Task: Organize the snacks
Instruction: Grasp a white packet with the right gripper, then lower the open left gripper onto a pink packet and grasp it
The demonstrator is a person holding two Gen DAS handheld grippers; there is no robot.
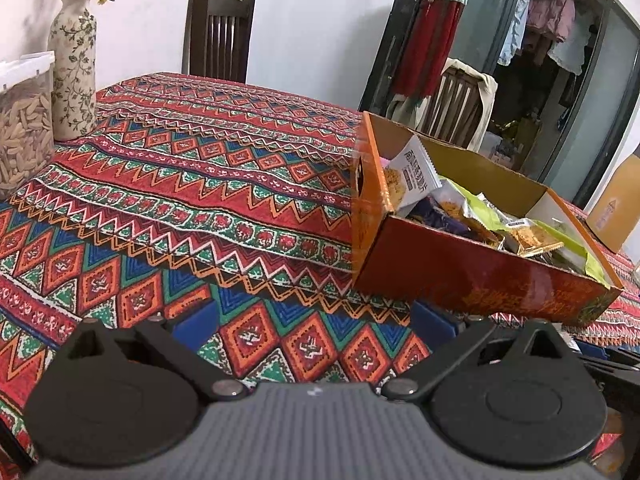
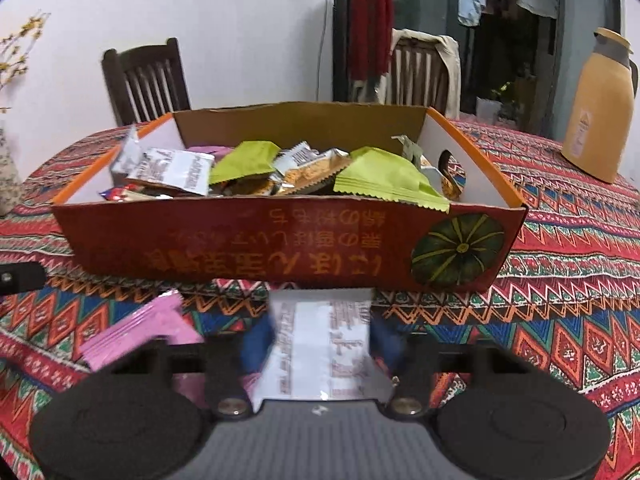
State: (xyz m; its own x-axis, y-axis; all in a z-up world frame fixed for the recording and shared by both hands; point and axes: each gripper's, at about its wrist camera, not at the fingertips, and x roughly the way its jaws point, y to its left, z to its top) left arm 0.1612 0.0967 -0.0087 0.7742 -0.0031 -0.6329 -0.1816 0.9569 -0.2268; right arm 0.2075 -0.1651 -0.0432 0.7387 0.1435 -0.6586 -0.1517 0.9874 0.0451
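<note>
An orange cardboard box (image 2: 280, 240) with a pumpkin picture holds several snack packets, among them green ones (image 2: 384, 178) and white ones (image 2: 176, 170). It also shows in the left wrist view (image 1: 472, 276) at the right. My right gripper (image 2: 320, 340) is shut on a white snack packet (image 2: 320, 344) just in front of the box's near wall. A pink packet (image 2: 136, 332) lies on the tablecloth to its left. My left gripper (image 1: 312, 320) is open and empty above the tablecloth, left of the box.
A patterned tablecloth (image 1: 200, 184) covers the table. A floral vase (image 1: 74, 68) and a clear container of seeds (image 1: 22, 128) stand at the left. A tan thermos jug (image 2: 600, 108) stands at the right. Wooden chairs (image 2: 148, 80) stand behind the table.
</note>
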